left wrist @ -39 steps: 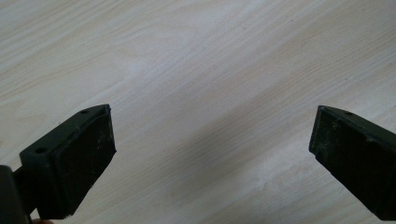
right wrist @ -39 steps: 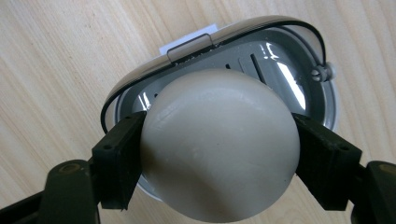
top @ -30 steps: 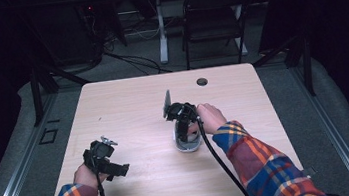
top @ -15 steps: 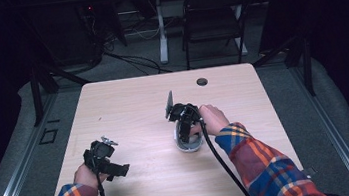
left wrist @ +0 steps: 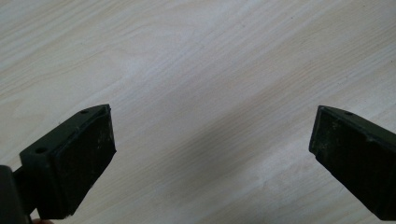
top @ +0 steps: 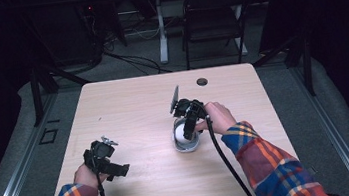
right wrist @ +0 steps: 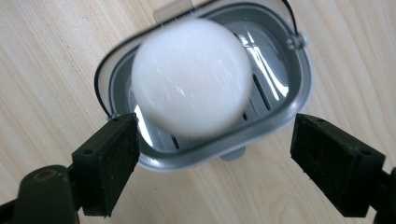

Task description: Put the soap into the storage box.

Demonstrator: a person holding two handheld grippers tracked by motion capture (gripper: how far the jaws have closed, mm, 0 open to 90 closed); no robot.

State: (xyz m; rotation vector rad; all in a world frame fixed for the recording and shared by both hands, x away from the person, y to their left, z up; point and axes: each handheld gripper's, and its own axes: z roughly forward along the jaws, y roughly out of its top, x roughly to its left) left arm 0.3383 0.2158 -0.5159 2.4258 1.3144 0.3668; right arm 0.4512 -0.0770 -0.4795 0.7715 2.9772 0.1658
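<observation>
Your right gripper (top: pixel 187 130) has drawn slightly back toward you, jaws apart over the grey dish (right wrist: pixel 299 88). That blurred white ball (right wrist: pixel 191 77), perhaps soap, sits in the dish mid-table. Your left gripper (left wrist: pixel 212 156) hovers near the table's (top: pixel 128 108) front-left, jaws wide apart.

High view: fixed above the person's edge of the bench (top: pixel 129 113), facing forward and down, far enough off to take in the whole top plus floor and a chair (top: pixel 213 20) beyond it. Right gripper view: rides the right gripper (top: pixel 189 121), looking steeply down and very close on the grey dish (right wrist: pixel 280 74) with the white ball (right wrist: pixel 191 77), the same dish seen small near the bench middle in the high view. Left gripper view: on the left gripper (top: pixel 103 159), aimed down, close on bare wood well left of the dish.
</observation>
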